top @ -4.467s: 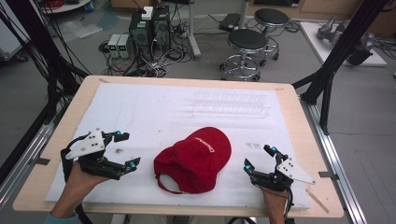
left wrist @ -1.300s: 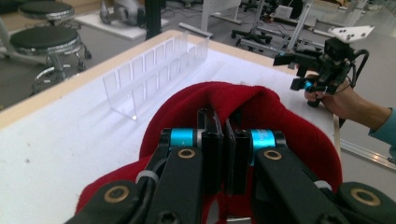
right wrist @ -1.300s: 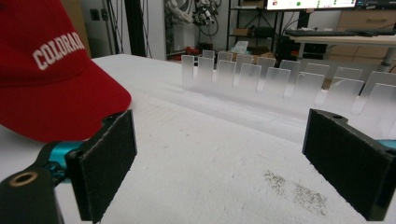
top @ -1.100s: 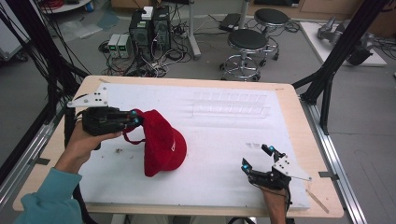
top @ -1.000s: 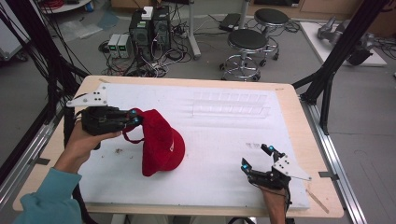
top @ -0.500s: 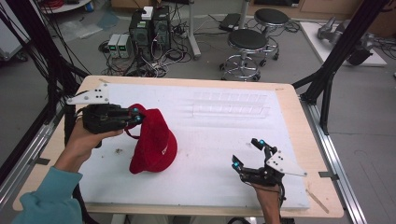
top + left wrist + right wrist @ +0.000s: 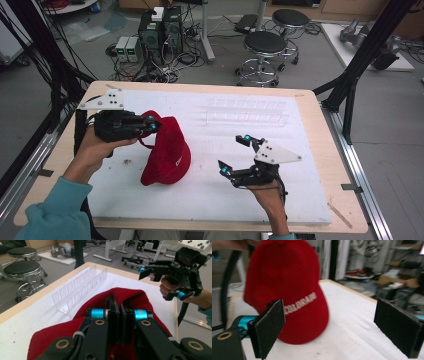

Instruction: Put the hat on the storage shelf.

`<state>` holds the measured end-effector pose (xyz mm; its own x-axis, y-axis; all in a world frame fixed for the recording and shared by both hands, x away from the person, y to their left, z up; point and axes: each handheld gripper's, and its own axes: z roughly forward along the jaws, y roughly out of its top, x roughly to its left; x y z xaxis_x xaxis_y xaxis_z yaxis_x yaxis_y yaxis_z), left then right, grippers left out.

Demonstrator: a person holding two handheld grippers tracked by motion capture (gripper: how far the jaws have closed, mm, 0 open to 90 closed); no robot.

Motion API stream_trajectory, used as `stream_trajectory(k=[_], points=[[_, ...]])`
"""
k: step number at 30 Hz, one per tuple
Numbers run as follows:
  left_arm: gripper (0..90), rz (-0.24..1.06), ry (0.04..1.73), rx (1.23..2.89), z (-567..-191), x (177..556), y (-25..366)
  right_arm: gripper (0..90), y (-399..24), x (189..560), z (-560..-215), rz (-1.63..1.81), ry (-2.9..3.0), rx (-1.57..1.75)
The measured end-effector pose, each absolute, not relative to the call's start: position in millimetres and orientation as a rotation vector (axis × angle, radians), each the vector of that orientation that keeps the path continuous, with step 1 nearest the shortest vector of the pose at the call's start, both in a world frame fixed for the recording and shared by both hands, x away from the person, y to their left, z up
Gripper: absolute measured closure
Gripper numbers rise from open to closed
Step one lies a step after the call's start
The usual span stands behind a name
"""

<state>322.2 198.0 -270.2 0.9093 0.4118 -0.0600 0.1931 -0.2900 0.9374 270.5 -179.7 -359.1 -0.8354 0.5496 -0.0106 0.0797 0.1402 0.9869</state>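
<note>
left gripper: at the left of the high view, held above the desk – jaws pinched together on the back edge of the red cap; the left gripper view shows red fabric squeezed between the two pads.
red cap: hangs from that pinch, lifted at its upper end, lower end seemingly resting on the white sheet left of centre. Crown faces right, toward the other hand – the right gripper view shows white lettering on the front.
cap long axis: runs from the pinch point at upper left down toward the near edge, tilted, not flat.
clear rack: far side of the desk, well apart from the cap, untouched.
right gripper: right of centre, raised off the desk, jaws wide apart, nothing between them; pads frame the cap in its own view.
key relation: cap lies to the left of the right gripper, near but with a clear gap; the open jaws point straight at the crown.
nearer hand: left already holds; right is the free one closing in.
next move (judgement): right gripper likely goes left to take the free side of the cap – it needs an edge or the brim, since the crown looks too wide for the jaws.
risk: cap swings on a single pinch, so the target may shift.
</note>
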Motion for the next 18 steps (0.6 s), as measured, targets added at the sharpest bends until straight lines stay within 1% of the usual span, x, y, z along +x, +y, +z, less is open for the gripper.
stream_trajectory(k=[4,5,6,7,12,13,18], points=[[86.9,0.229,0.449,1.880,-270,323,197,8.8,-163,280,-354,1.726,2.142,0.578],[86.9,0.228,0.448,1.880,-269,323,196,8.8,-153,285,-352,1.712,2.184,0.572],[86.9,0.228,0.448,1.880,-269,323,196,8.8,-153,285,-352,1.712,2.184,0.572],[86.9,0.228,0.446,1.881,-269,323,196,8.8,-141,291,-351,1.695,2.220,0.549],[86.9,0.228,0.442,1.888,-269,323,193,8.9,-123,298,-349,1.673,2.271,0.512],[86.9,0.229,0.441,1.891,-268,322,193,8.9,-114,302,-349,1.680,2.288,0.489],[86.9,0.229,0.439,1.899,-267,323,192,9.3,-101,309,-349,1.688,2.309,0.460]])
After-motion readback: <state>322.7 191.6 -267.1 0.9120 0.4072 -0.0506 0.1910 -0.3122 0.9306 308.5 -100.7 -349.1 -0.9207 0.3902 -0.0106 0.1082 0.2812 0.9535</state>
